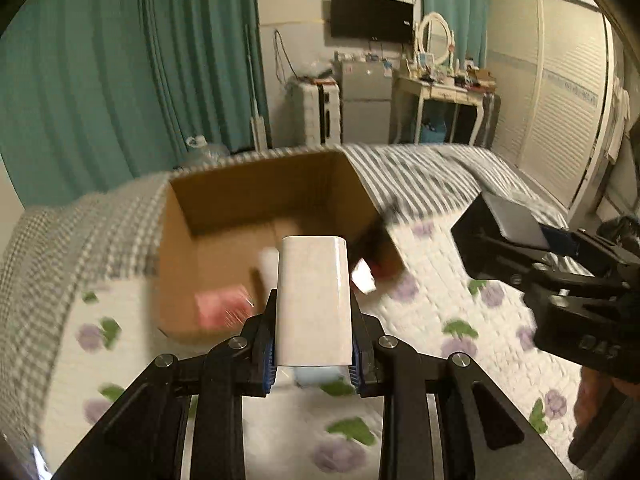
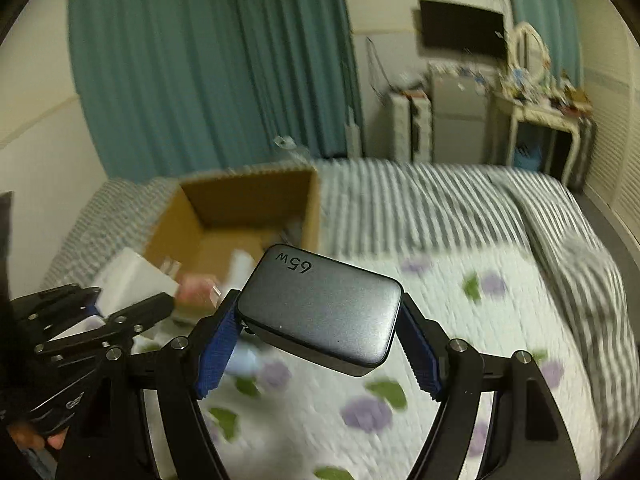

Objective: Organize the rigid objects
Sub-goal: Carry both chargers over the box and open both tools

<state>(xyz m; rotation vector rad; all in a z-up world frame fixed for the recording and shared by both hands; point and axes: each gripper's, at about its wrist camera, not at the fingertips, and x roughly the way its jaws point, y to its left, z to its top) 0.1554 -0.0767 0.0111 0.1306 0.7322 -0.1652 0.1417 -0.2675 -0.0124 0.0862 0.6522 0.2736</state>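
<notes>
Chargers in both grippers right now. Left gripper (image 1: pixel 314 344) has its jaws clamped on a white block-shaped adapter (image 1: pixel 314 300), held upright above the floral quilt (image 1: pixel 432 300), right at the near side of the open cardboard box (image 1: pixel 224 216). Right gripper (image 2: pixel 320 332) is squeezing a grey charger (image 2: pixel 324 312) marked "65w" between its blue pads (image 2: pixel 218 344) — tilted a bit, up off the bed, well to the right of the box. Inside the box there's something pink (image 1: pixel 224 304) and a white thing (image 1: pixel 267 260) — too blurry to say what, maybe more small packs. Box sits on the bed where the checked blanket (image 1: pixel 80 248) meets the striped cover (image 1: pixel 420 172).
</notes>
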